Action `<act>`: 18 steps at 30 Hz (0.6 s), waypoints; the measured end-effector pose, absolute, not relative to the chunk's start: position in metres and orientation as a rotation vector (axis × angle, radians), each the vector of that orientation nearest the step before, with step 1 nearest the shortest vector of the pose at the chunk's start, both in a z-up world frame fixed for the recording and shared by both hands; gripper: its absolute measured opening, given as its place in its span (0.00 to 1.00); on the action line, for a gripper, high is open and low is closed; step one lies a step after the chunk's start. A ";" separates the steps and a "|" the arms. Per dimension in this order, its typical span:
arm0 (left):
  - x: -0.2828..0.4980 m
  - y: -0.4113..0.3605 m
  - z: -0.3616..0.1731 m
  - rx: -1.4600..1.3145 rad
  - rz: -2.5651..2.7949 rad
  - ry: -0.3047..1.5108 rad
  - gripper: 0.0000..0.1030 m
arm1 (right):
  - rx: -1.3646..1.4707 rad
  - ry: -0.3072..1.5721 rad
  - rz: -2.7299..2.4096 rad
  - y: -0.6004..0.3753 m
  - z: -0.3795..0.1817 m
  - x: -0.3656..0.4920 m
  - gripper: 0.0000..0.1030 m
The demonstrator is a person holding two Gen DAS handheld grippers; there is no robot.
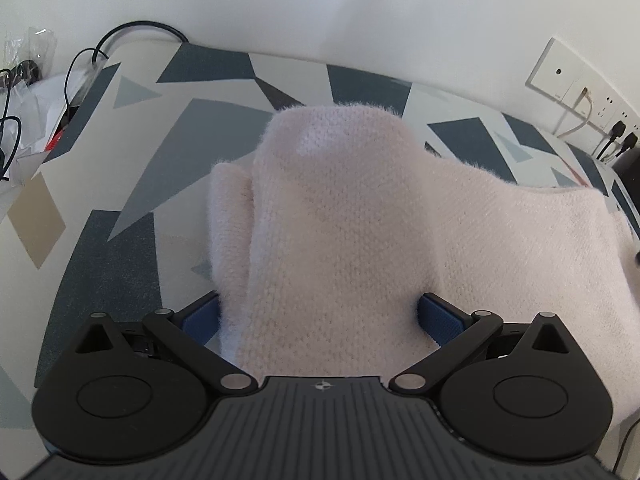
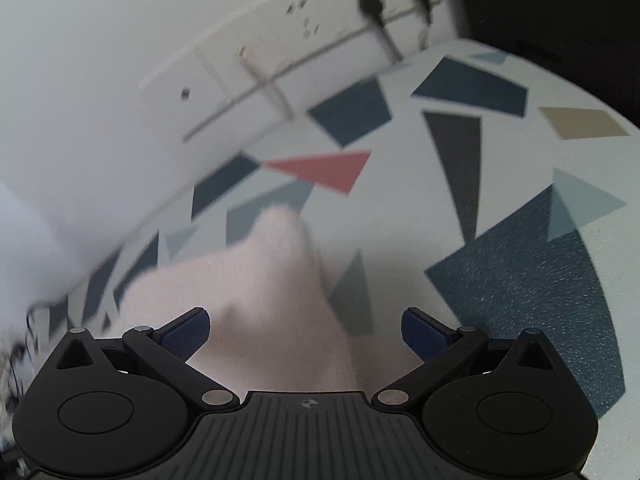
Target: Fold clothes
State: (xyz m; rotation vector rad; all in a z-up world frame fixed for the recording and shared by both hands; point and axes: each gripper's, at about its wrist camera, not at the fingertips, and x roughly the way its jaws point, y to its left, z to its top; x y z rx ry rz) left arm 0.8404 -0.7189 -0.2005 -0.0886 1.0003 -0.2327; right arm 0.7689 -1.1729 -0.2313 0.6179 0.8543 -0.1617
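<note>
I see my left gripper with both pads spread wide around the pink fuzzy sweater on the patterned tablecloth; my right gripper gapes above a sweater corner.

The left wrist camera is sitting just behind the left gripper, looking forward and down along its fingers, very close to the pink knitted sweater filling the centre; the patterned tablecloth is running toward 12 o'clock, the wall socket panel lying at 2 o'clock; the right wrist camera is sitting behind the right gripper, tilted and blurred, facing the socket panel at 12 o'clock; both views are sharing sweater, tablecloth and sockets.
</note>
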 end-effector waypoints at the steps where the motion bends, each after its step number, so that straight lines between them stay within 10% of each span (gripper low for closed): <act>1: 0.841 -0.719 -0.201 -0.087 -0.235 0.997 1.00 | 0.588 0.861 -0.144 -1.167 -0.232 0.770 0.99; 18: 0.843 -0.718 -0.201 -0.067 -0.261 0.973 1.00 | 0.689 0.788 -0.092 -1.138 -0.236 0.785 0.99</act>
